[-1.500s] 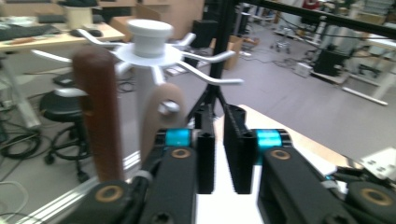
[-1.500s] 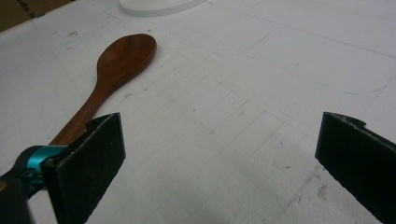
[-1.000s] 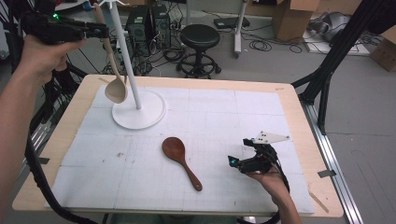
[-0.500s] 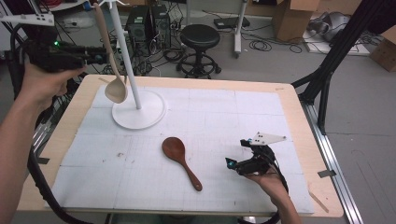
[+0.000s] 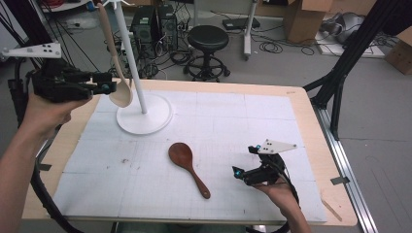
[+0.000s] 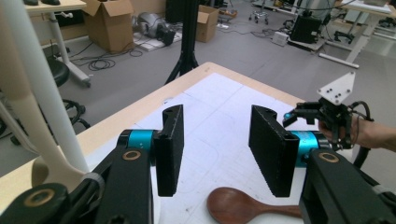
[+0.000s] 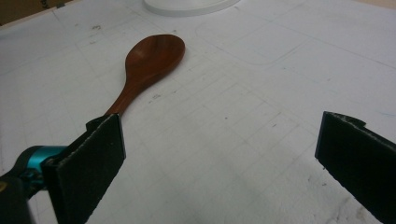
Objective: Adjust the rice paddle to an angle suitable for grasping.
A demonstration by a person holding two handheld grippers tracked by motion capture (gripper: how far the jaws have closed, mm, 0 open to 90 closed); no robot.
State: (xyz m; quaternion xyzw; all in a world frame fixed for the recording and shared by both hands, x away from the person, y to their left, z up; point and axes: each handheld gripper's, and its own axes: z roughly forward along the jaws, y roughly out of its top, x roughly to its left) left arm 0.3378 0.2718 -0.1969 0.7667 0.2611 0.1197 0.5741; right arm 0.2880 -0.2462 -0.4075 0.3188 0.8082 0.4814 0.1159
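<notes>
Hanging from the white pole stand [image 5: 138, 77], pale wooden spoon [image 5: 116, 63]; lying mid-table, dark reddish-brown wooden spoon [image 5: 187, 167], likely awaiting hanging. Hovering empty, jaws apart: left gripper [image 5: 104, 87] beside pale spoon, right gripper [image 5: 238, 172] near dark handle.

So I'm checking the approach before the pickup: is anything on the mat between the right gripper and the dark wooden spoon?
Nothing visible stands in the way. The right gripper is open just past the handle end of the dark wooden spoon, with bare white mat between them. The white stand sits farther back.
</notes>
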